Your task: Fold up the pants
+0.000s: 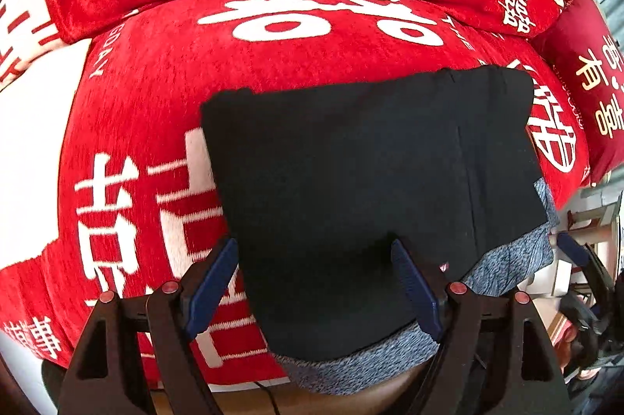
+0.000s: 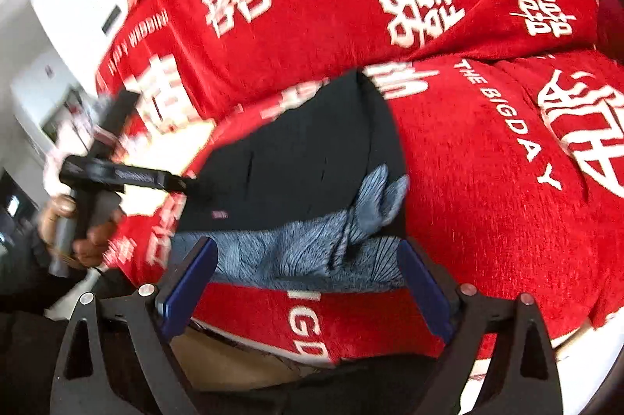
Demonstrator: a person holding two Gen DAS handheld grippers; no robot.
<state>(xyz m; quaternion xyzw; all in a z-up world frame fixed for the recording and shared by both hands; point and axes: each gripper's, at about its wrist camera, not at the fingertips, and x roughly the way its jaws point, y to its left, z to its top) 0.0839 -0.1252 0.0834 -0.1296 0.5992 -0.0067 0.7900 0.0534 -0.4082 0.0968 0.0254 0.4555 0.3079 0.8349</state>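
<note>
Pants (image 1: pixel 351 181) lie folded on red cover (image 1: pixel 136 83); left gripper (image 1: pixel 316 282) and right gripper (image 2: pixel 304 282) both spread wide, holding nothing

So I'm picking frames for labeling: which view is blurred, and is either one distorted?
Left wrist view: sharp, the black pants crisp. Right wrist view: motion-blurred, worst at the left gripper and the red cover lettering. Both bend heavily with fisheye distortion.

Pants (image 1: pixel 351 188) on sofa seat (image 1: pixel 148 95)
</note>
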